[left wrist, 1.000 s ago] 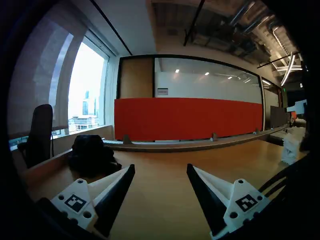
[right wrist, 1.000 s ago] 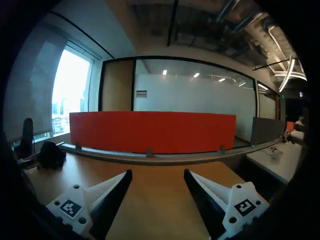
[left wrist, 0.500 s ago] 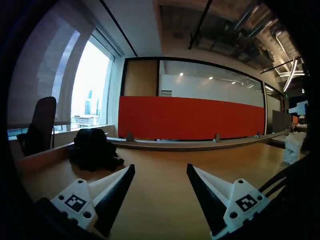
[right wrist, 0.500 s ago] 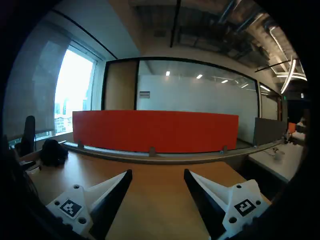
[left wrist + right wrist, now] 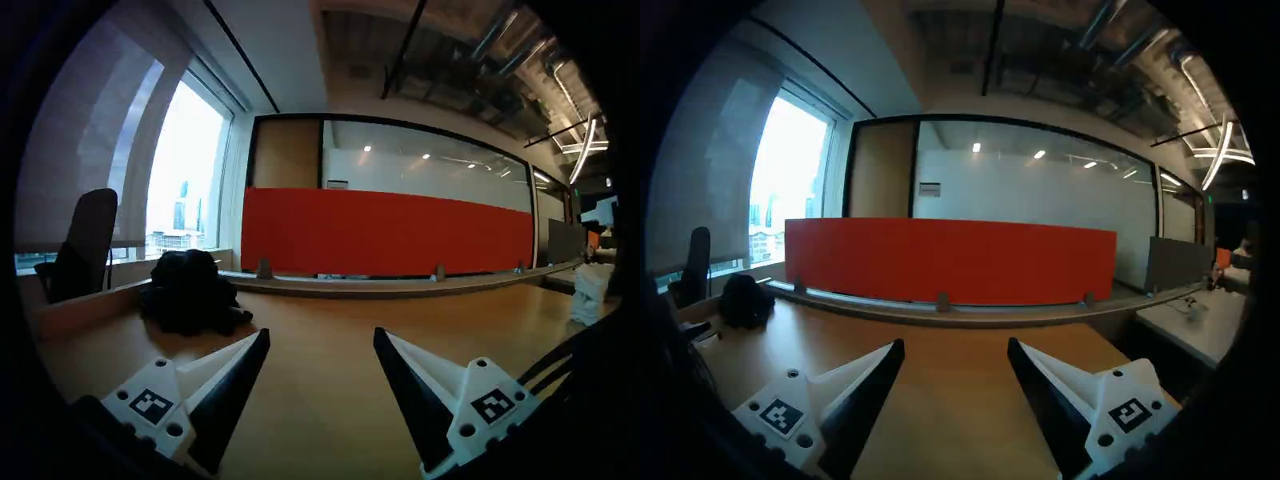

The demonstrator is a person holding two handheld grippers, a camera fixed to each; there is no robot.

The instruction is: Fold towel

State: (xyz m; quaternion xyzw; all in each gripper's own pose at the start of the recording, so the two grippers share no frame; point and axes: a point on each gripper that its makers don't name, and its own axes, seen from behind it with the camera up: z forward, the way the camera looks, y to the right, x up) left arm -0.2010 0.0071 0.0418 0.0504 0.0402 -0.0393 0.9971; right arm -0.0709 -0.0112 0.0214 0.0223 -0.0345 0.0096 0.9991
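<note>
Left gripper view has a white stack of folded cloth (image 5: 590, 292), seemingly towels, far off past the right finger at the outer right edge, well apart from the jaws and out of their gap. Ahead of the left finger's tip sits a dark lumpy heap (image 5: 190, 292); whether it is cloth or a bag cannot be told. The left gripper (image 5: 320, 331) hangs low over the wooden desk (image 5: 320, 416) with its jaws wide apart and nothing between them. Right gripper view has the right gripper (image 5: 955, 342) spread apart too, gap empty, over the same wood, with the dark heap (image 5: 744, 302) far beyond its left finger. Straight ahead of both stands a red partition (image 5: 384, 232), with a dark chair (image 5: 84, 244) off left.
</note>
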